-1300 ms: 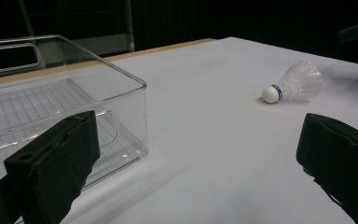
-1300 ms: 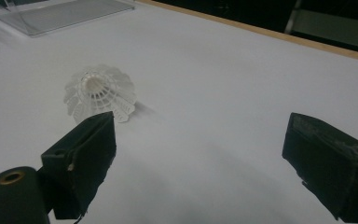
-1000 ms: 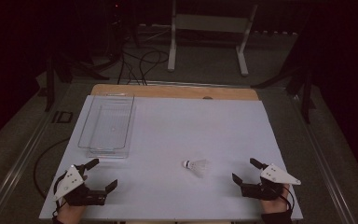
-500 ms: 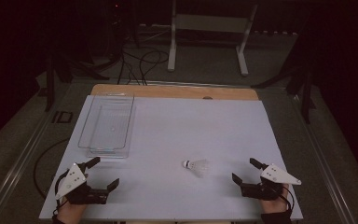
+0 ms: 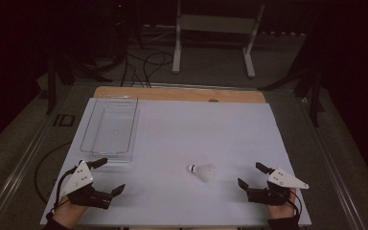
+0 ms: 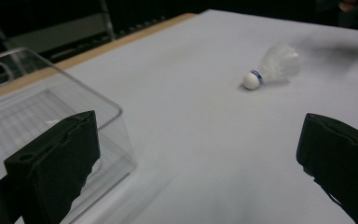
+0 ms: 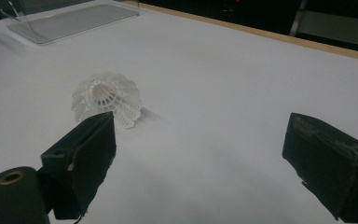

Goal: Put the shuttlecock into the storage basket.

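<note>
The shuttlecock [image 5: 202, 171] lies on its side on the white table [image 5: 196, 129], at ten o'clock from your right gripper [image 5: 252, 178], whose jaws gape wide and empty. Approach low, straddle the cork end, and close gently. Your left gripper [image 5: 109, 176] is wide too.

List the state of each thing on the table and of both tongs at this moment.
Shuttlecock: lying on its side on the table, untouched.
Clear tray: empty, upright, on the table's left side.
Left tongs: open, holding nothing, near the tray's corner.
Right tongs: open, holding nothing, beside the shuttlecock.
</note>
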